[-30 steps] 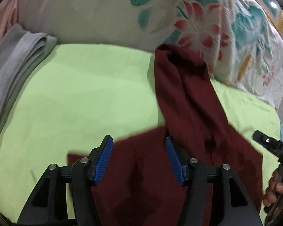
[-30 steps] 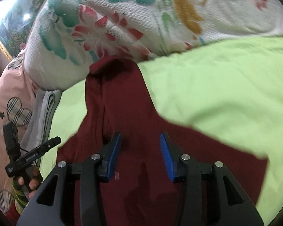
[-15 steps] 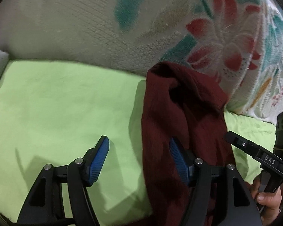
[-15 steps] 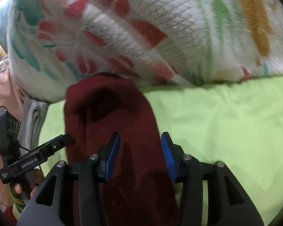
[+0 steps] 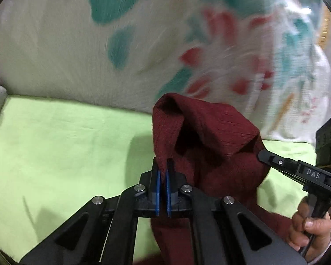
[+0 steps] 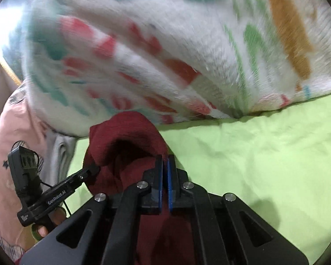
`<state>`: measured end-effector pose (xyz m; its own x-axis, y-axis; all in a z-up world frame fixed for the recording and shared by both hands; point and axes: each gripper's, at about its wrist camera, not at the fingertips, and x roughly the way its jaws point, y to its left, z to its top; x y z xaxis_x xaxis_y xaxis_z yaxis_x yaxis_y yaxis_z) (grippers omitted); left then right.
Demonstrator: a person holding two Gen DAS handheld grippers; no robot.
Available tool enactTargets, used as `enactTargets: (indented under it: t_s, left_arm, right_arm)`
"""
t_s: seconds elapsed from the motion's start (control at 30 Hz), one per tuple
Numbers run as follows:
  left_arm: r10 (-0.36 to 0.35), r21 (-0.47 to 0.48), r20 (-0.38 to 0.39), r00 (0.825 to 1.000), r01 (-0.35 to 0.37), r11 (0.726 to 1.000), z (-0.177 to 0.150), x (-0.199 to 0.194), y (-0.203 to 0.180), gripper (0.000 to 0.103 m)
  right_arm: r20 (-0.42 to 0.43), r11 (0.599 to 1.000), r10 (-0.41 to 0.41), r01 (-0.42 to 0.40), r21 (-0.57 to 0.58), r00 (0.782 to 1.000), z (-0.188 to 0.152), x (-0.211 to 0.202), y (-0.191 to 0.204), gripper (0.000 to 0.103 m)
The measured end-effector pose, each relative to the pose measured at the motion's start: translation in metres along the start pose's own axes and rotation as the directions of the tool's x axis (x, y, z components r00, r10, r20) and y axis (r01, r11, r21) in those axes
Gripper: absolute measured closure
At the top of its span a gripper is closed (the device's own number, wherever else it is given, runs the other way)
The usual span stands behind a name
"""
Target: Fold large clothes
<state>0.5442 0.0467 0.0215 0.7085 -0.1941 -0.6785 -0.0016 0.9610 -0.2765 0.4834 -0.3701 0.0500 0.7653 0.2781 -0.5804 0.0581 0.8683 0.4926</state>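
Up close, dark red ribbed garment bunched into a peak, edges pinched by left tongs and right tongs.

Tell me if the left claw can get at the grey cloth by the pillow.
Probably not yet: the left claw is shut on the maroon garment, and the grey cloth lies off to its side.

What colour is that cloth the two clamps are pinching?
Dark maroon red cloth, plain; clearest in the left wrist view.
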Motion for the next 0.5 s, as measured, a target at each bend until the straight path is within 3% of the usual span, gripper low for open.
enactTargets:
  t_s: [0.17, 0.3, 0.4, 0.5]
  left_arm:
    - [-0.065, 0.079, 0.061, 0.996, 0.060, 0.995, -0.030, -0.075, -0.024, 0.101]
    - [-0.109, 0.178, 0.103, 0.989, 0.089, 0.980, -0.083, -0.129, -0.055, 0.101]
    - [-0.112, 0.234, 0.082, 0.990, 0.090, 0.968, -0.121, -0.142, -0.068, 0.101]
    - [-0.123, 0.234, 0.011, 0.992, 0.117, 0.965, -0.162, -0.141, -0.069, 0.101]
  right_arm:
    - [0.035, 1.000, 0.015, -0.015, -0.014, 0.999, -0.029, -0.066, 0.013, 0.100]
    - [0.061, 0.999, 0.036, -0.034, -0.033, 0.997, -0.072, -0.116, 0.019, 0.100]
    - [0.047, 0.998, 0.026, -0.024, -0.055, 0.999, -0.116, -0.144, 0.018, 0.100]
    - [-0.004, 0.999, -0.013, 0.013, -0.053, 1.000, -0.155, -0.144, 0.014, 0.100]
